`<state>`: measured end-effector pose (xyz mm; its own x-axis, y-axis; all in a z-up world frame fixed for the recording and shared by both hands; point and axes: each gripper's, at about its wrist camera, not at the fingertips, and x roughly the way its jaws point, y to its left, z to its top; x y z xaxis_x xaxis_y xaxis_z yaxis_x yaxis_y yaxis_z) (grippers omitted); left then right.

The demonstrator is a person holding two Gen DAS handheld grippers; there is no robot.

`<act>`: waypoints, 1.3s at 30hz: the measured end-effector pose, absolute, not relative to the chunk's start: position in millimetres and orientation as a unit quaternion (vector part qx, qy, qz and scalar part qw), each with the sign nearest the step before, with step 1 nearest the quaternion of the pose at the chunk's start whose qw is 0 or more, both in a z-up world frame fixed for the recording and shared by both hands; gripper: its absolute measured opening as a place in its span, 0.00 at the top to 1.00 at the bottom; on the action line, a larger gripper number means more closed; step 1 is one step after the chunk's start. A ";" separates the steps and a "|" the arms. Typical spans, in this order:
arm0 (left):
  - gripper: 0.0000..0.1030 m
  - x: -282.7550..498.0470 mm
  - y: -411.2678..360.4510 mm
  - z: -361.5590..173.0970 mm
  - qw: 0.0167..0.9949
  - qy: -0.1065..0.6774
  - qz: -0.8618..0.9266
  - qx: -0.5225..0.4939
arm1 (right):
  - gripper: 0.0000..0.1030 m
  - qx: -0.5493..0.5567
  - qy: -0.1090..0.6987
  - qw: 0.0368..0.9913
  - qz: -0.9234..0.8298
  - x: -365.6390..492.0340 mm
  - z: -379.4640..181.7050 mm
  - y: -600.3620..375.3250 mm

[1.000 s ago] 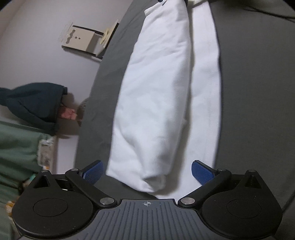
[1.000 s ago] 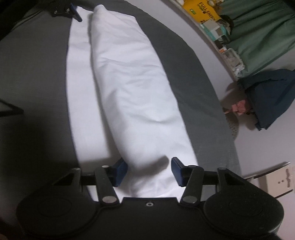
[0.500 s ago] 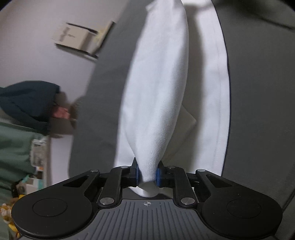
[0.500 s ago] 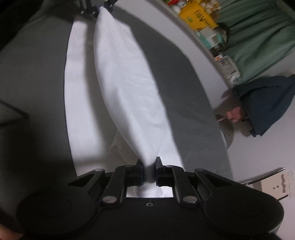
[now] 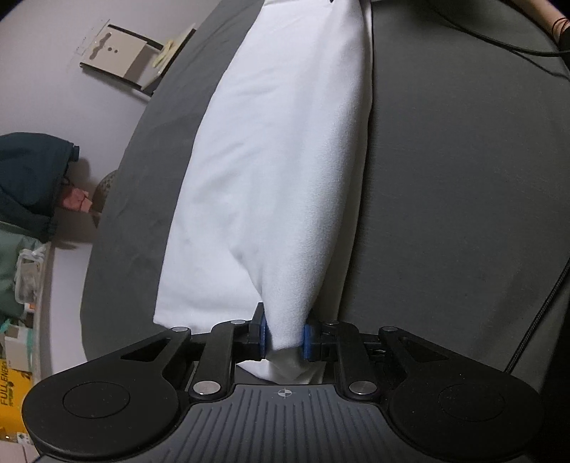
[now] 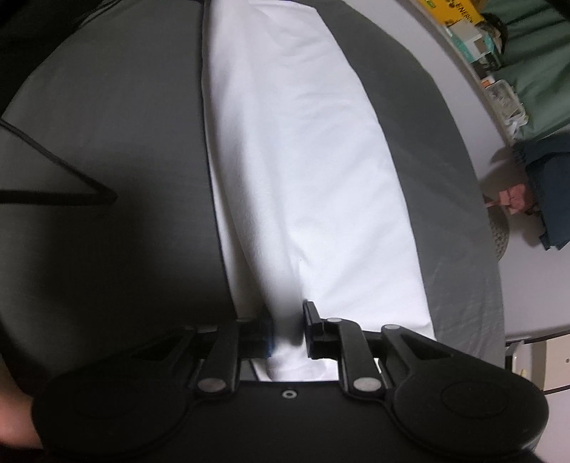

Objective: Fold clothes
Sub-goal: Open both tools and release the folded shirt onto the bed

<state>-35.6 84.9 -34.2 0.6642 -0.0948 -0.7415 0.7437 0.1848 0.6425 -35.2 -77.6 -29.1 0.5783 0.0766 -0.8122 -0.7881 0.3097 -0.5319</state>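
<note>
I am holding the white garment [image 5: 278,171] at both ends, my left claw [image 5: 284,336] pinching a bunched corner between its blue pads, my right claw [image 6: 288,333] gripping the opposite end; both sets of jaws are easing slightly wider with cloth between them. The garment is lying on the grey tabletop [image 5: 463,199], its long axis running straight away from each claw toward the other. Neither hand is nearer; the fold, I judge, is depending on moving both ends sideways together.

I am working in a lived-in home room: green curtains [image 6: 534,53], a dark garment [image 5: 28,178] hanging, boxes [image 6: 459,14] along the wall.
</note>
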 end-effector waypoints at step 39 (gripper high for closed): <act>0.08 75.9 80.1 -64.8 0.920 0.325 -0.210 -0.067 | 0.00 0.020 0.351 0.931 0.103 58.1 -30.8 -113.4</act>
